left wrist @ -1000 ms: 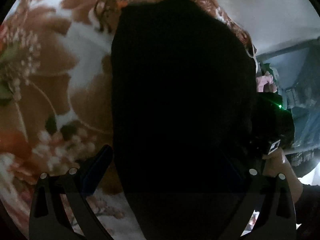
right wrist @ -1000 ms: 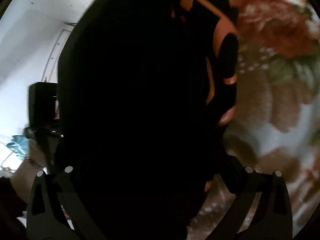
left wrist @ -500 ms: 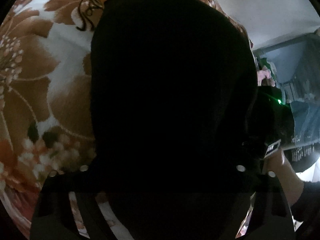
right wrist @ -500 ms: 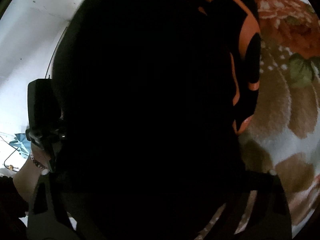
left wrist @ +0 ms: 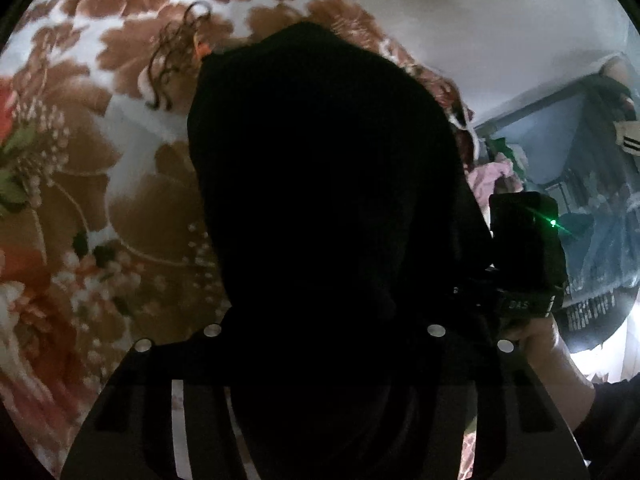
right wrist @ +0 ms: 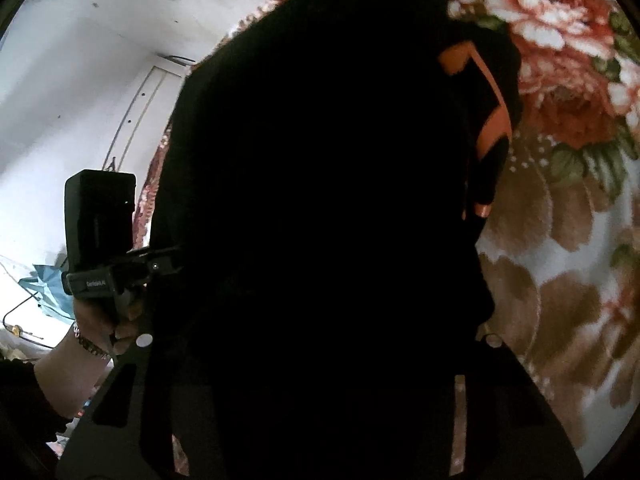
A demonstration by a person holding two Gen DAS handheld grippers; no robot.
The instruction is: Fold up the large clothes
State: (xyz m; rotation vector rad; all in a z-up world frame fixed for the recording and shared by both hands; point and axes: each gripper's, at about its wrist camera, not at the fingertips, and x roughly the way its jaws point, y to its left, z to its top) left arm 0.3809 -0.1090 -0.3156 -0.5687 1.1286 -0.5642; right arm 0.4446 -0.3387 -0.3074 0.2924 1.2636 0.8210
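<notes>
Both tongs have just been closing on a black garment (left wrist: 320, 208) with orange markings; the left gripper (left wrist: 320, 360) and right gripper (right wrist: 320, 360) seem clamped on its near edge, side by side, angled down, likely lifting it off the floral blanket (left wrist: 100, 168) to fold
</notes>
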